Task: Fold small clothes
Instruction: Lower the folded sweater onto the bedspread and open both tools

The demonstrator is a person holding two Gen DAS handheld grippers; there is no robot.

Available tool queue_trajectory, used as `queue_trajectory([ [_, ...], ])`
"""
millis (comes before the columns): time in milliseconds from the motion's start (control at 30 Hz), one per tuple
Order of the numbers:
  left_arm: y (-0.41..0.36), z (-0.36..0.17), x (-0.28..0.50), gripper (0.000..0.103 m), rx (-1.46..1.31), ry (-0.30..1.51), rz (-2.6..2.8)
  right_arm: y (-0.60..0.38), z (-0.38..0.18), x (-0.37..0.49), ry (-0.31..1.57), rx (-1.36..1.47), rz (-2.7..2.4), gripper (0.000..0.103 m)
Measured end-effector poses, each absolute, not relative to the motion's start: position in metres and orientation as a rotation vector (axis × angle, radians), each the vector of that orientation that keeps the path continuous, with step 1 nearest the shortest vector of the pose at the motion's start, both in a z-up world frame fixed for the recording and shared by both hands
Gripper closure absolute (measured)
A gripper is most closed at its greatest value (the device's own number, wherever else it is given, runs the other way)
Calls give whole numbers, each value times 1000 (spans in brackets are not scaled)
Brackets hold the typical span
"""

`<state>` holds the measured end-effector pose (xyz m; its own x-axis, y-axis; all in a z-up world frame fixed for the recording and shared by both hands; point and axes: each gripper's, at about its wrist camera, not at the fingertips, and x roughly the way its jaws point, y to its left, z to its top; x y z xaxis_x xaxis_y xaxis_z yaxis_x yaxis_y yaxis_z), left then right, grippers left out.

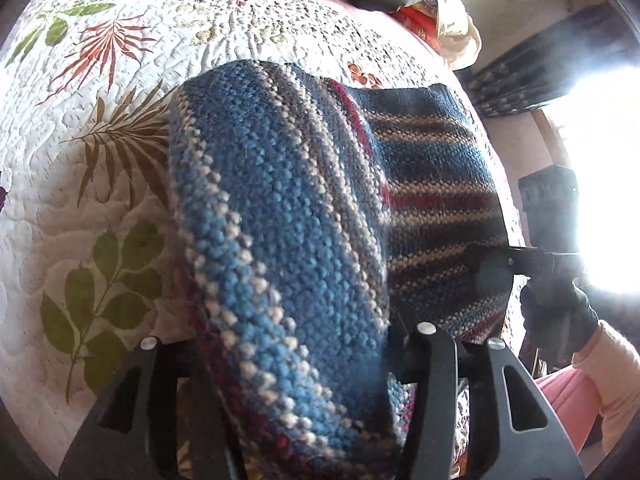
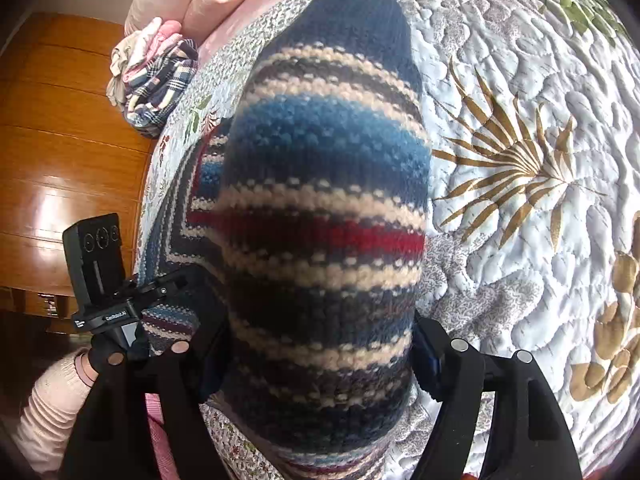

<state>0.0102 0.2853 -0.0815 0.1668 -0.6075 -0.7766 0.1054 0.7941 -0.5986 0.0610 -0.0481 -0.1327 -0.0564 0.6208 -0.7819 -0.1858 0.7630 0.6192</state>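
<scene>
No containers in view. Striped knit (image 1: 288, 216) lies on the quilt (image 1: 80, 128), one part lifted. Left gripper (image 1: 304, 364): fingers pinch a knit fold. Right gripper (image 2: 316, 364): fingers pinch another fold, which runs toward 12 o'clock. Clothes pile (image 2: 152, 80) at 10 o'clock.

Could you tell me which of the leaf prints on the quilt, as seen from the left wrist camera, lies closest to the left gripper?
The green leafy sprig, just beyond the left gripper and beside the striped knit garment. The brown palm frond and red frond lie farther up the quilt.
</scene>
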Motion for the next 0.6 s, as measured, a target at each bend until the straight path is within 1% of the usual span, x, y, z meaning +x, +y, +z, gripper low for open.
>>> queue_trajectory([
  [100, 290, -67, 5, 51, -440, 1329, -465, -48, -116, 54, 1482, 314, 627, 25],
  [167, 309, -53, -10, 49, -480, 1334, -402, -55, -103, 45, 1463, 289, 594, 25],
  [267, 324, -35, -26, 47, -563, 1330, -302, -65, -95, 32, 1477, 362, 546, 23],
  [400, 327, -10, -59, 46, -547, 1289, -281, -74, -96, 9, 1529, 451, 544, 23],
  [433, 325, -5, -67, 44, -542, 1279, -291, -75, -96, 6, 1536, 451, 543, 23],
  [467, 324, -4, -73, 42, -533, 1285, -291, -77, -95, 2, 1534, 448, 539, 23],
  [600, 320, -8, -97, 42, -521, 1321, -291, -86, -88, -9, 1509, 445, 533, 23],
])
